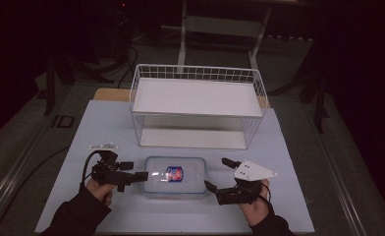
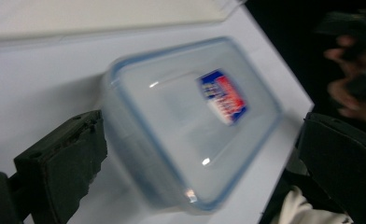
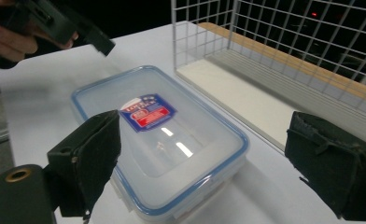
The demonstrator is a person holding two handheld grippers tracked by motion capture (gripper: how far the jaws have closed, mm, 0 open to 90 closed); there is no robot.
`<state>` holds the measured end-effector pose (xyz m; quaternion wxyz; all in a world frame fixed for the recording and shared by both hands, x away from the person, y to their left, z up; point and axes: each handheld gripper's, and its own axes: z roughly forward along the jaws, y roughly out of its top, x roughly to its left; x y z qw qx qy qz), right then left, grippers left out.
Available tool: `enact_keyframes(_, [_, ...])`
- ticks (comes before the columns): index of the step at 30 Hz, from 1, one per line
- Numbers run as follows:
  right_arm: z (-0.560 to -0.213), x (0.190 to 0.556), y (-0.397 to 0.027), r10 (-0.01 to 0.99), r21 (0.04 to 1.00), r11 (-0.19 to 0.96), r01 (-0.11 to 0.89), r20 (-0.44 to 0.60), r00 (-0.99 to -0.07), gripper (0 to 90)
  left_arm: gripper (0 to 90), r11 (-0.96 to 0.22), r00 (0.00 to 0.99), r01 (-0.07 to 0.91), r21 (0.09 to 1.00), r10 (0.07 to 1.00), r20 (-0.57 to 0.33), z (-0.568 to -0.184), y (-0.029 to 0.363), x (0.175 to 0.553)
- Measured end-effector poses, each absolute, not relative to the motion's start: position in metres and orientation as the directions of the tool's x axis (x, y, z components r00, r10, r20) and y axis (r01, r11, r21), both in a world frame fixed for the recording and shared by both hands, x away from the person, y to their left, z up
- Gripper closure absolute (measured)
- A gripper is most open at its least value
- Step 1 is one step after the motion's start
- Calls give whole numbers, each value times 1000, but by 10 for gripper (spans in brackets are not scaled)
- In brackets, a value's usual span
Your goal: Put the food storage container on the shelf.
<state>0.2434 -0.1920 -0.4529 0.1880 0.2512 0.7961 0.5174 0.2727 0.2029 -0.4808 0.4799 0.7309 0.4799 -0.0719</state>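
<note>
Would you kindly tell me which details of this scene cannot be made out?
- Label on the container lid: text blurred in the left gripper view, too small in the high view.
- Container contents: hidden by the frosted lid.
- Left claw: whether it touches the container is unclear in the dim high view.

Both forearms come in from the near edge, each hand wrapped around a gripper's handle. The left gripper point(image 1: 140, 170) points rightward, level, fingers point(image 2: 64, 163) spread wide. The right gripper point(image 1: 219, 173) points leftward and away, its fingers point(image 3: 90, 156) likewise parted wide, nothing pressed between them.
</note>
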Motion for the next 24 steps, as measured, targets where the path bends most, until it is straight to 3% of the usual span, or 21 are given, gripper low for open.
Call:
enact_keyframes(12, [-459, 245, -188, 568, 912, 324, 252, 26, -823, 97, 54, -16, 373, 895, 447, 577, -727, -518, 213, 300])
enact_keyframes(19, [-462, 247, -189, 568, 907, 319, 275, 49, -822, 98, 202, -19, 326, 926, 376, 539, -777, -530, 214, 307])
enact_keyframes(24, [-463, 247, -188, 563, 903, 323, 282, 56, -825, 99, 362, -28, 316, 936, 350, 506, -803, -534, 213, 309])
